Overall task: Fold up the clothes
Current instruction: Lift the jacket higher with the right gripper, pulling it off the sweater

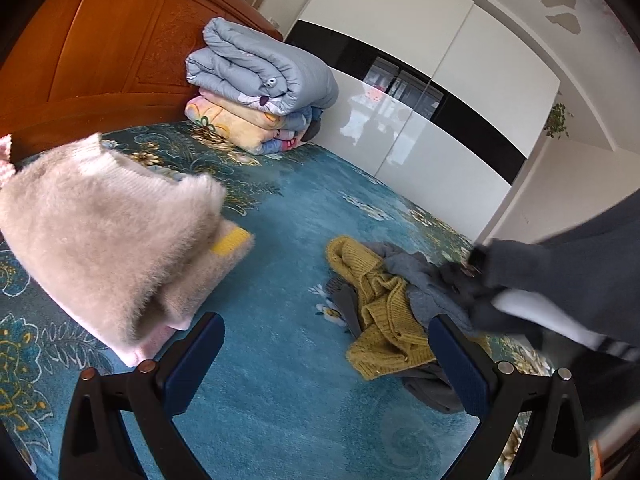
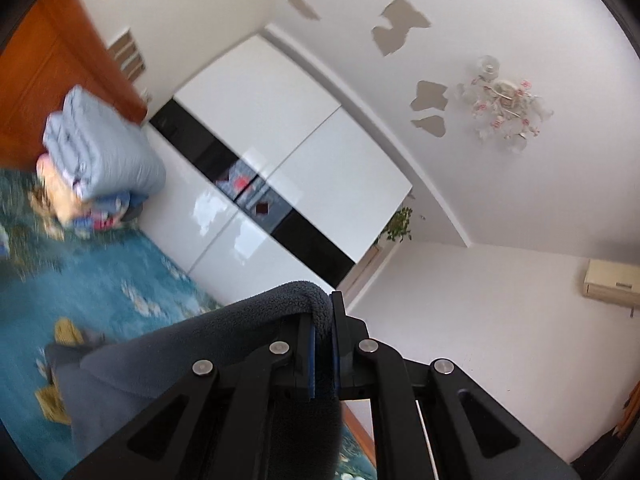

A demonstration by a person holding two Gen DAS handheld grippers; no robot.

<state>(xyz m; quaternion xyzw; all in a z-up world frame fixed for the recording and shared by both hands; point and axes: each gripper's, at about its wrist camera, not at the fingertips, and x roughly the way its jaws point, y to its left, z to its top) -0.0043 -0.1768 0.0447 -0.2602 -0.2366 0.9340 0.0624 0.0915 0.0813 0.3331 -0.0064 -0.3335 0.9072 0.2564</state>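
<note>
My left gripper (image 1: 326, 340) is open and empty above the teal bedspread (image 1: 280, 280). A folded fluffy beige sweater (image 1: 108, 240) lies to its left. A pile with a mustard knit (image 1: 380, 308) and grey clothes (image 1: 420, 280) lies to its right. My right gripper (image 2: 324, 332) is shut on a dark grey fleece garment (image 2: 240, 340) and holds it raised, tilted toward the ceiling. That garment also shows at the right edge of the left wrist view (image 1: 560, 280), hanging up from the pile.
Folded quilts (image 1: 260, 84) are stacked at the wooden headboard (image 1: 100, 40). A white and black wardrobe (image 1: 420, 100) stands along the bed's far side. A ceiling lamp (image 2: 504, 104) hangs above.
</note>
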